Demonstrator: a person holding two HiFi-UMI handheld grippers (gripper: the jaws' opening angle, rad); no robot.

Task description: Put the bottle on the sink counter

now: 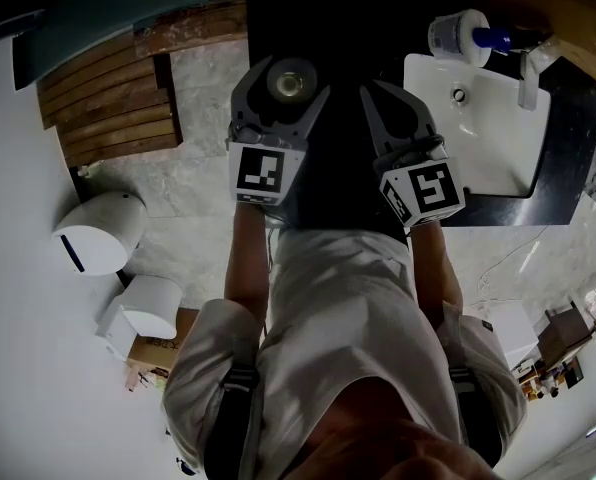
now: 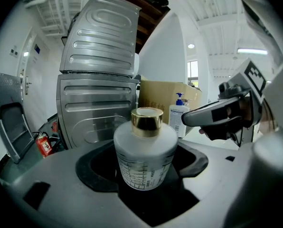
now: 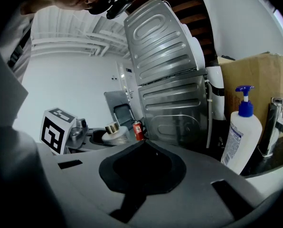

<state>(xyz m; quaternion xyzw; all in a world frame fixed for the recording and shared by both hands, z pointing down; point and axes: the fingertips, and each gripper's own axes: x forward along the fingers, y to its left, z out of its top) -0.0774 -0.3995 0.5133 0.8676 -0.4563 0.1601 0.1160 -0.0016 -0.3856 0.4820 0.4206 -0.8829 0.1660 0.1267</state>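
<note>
Sink counter [image 1: 570, 138]: black top, ahead and to the right of your hands in the head view. It is the target surface, and bare stretches show around the basin.
Basin [image 1: 478, 133]: white, set into the counter, with a faucet [image 1: 531, 68] at its far right edge. It is not where the bottle goes.
Left gripper [image 1: 286, 93]: clamped on the bottle, one jaw pressing each side of the glass body. It is held up off any surface, left of the basin.
Right gripper [image 3: 144, 146]: jaws drawn together with nothing between them. It sits between your left gripper and the basin.
Pump bottle [image 1: 460, 36]: white with a blue pump, standing on the counter at the basin's far left corner.
Bottle [image 2: 145, 151]: frosted white with a gold cap, not yet on the counter. Its long axis is upright, with the cap facing up at your head camera.
Key relation: the counter lies to the right of and beyond the loaded left gripper. Your right gripper is nearer the counter but empty, and probably in the way.
Next move, as judged: carry the bottle rightward, keep it upright, and pick bare black top clear of the pump bottle and the basin rim.
</note>
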